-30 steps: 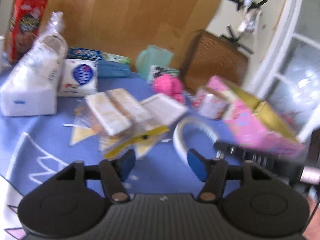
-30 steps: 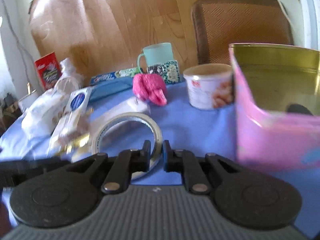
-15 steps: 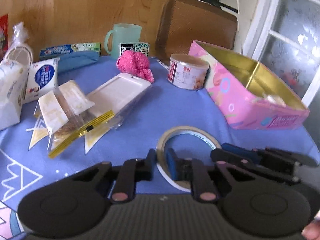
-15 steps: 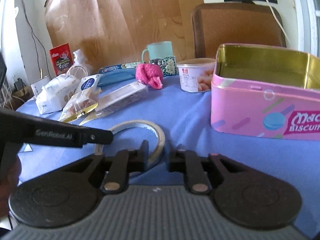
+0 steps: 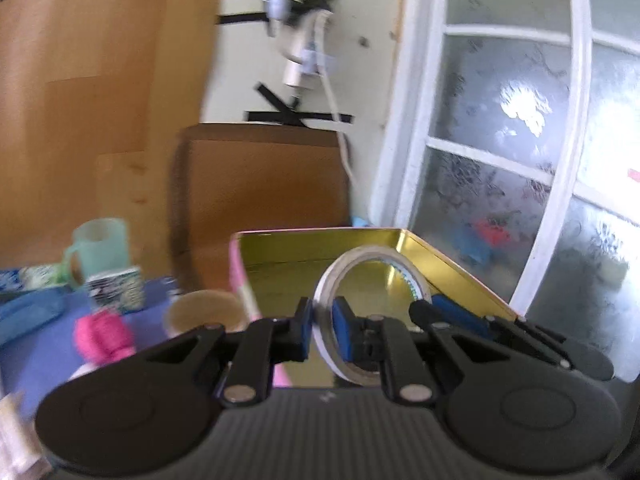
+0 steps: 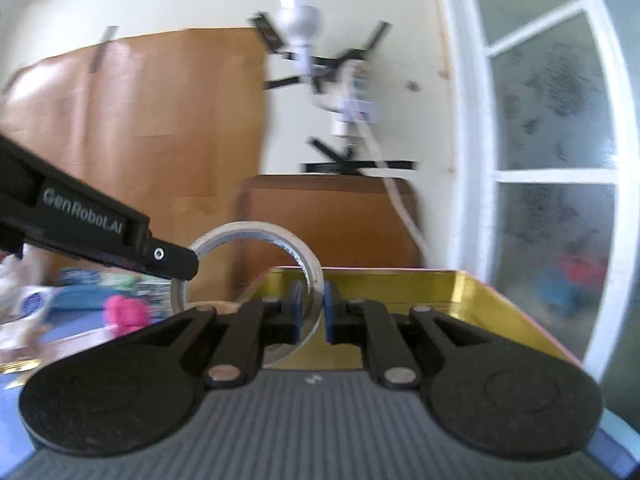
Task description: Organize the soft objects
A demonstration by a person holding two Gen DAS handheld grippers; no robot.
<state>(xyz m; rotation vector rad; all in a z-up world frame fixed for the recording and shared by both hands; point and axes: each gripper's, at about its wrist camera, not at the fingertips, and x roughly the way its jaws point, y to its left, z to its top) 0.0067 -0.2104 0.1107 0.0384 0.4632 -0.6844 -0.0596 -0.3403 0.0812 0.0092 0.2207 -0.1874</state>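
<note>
A white roll of tape (image 5: 340,276) is held upright in the air over the open pink biscuit tin (image 5: 448,264) with its gold inside. My left gripper (image 5: 321,330) is shut on the roll's near edge. My right gripper (image 6: 310,312) is shut on the same roll (image 6: 256,232) from the other side, above the tin (image 6: 460,280). The left gripper's body (image 6: 100,232) crosses the right wrist view at left. A pink fluffy soft object (image 5: 102,336) lies on the blue cloth, left of the tin; it also shows in the right wrist view (image 6: 126,312).
A round tub (image 5: 206,312) stands beside the tin. A mint mug (image 5: 100,246) and a patterned box (image 5: 116,288) stand behind the pink object. A brown chair back (image 5: 260,188) is behind the table. A window frame (image 5: 560,180) is at right.
Both grippers have closed on the tape roll and lifted it off the cloth. It now hangs upright over the open tin. Both views have tilted up toward the wall.
</note>
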